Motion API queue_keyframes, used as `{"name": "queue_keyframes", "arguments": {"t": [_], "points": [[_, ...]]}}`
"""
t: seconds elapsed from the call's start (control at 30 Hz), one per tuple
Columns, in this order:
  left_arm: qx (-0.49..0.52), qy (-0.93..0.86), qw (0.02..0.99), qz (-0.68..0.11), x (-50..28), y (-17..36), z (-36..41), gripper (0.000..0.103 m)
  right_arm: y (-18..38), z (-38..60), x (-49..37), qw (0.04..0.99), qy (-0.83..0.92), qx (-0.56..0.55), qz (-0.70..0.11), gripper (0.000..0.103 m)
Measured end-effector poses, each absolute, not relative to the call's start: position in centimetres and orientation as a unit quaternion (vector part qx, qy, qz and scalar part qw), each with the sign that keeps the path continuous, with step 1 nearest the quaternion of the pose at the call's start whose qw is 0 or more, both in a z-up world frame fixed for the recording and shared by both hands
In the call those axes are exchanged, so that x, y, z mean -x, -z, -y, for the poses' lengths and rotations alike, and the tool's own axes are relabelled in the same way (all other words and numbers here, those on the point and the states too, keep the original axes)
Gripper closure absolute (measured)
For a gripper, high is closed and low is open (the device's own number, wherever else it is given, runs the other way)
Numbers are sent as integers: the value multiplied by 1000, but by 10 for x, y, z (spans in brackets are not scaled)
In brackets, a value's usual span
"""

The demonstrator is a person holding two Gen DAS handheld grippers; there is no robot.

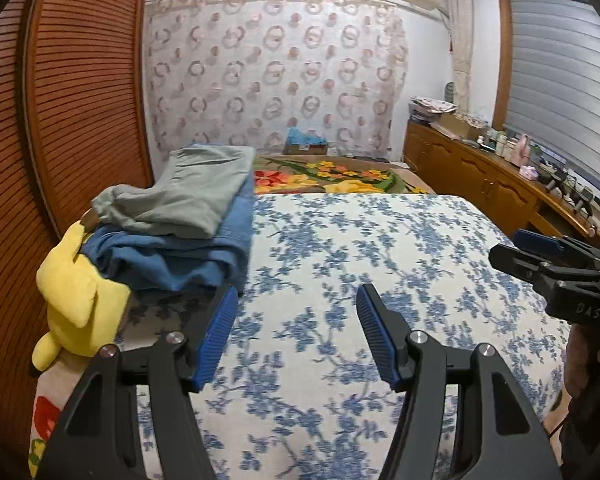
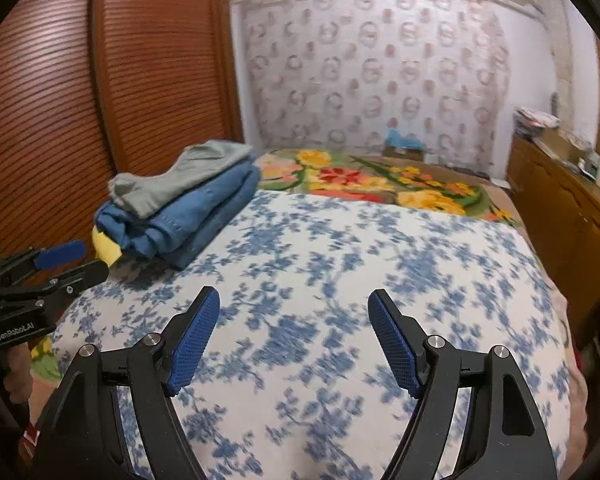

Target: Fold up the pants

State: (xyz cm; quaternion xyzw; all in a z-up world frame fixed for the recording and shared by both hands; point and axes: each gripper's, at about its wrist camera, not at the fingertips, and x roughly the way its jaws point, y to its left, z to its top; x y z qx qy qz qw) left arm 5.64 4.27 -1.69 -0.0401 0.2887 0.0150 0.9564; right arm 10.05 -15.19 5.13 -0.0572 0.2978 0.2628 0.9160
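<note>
Pants [image 1: 196,196] are lying in a stack at the left of the left wrist view, just beside the wooden louvred door [image 1: 72,92]: a grey-green pair is resting on top of a blue denim pair [image 1: 180,256], and both are looking already folded. A yellow plush toy [image 1: 76,296] is touching the near end of the stack. The left gripper [image 1: 296,336] is hanging over the blue flowered sheet [image 1: 380,240] with its jaws standing apart and nothing between them; the right gripper [image 2: 294,336] is doing the same, a little wider and also empty. No unfolded pair is showing on the sheet, so I am judging that the step in hand is fetching the next garment. To do it well, both grippers are needing to come in low at the waistband, one at each side, taking only one pair and not disturbing the stack or the toy.
</note>
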Motion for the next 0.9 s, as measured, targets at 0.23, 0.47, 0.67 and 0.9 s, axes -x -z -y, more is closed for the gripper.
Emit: {"name": "queue_keyframes", "arguments": {"t": [0.23, 0.47, 0.67, 0.9], "points": [[24, 12, 958, -285, -60, 6, -9, 41, -63, 193, -85, 933, -216, 46, -284, 24], [14, 40, 960, -277, -64, -6, 21, 41, -69, 224, -77, 943, -179, 41, -279, 24], [10, 47, 962, -268, -66, -25, 32, 41, -81, 240, -74, 950, -158, 34, -267, 24], [13, 41, 969, -245, -59, -51, 31, 41, -101, 243, -65, 958, -147, 30, -245, 24]]}}
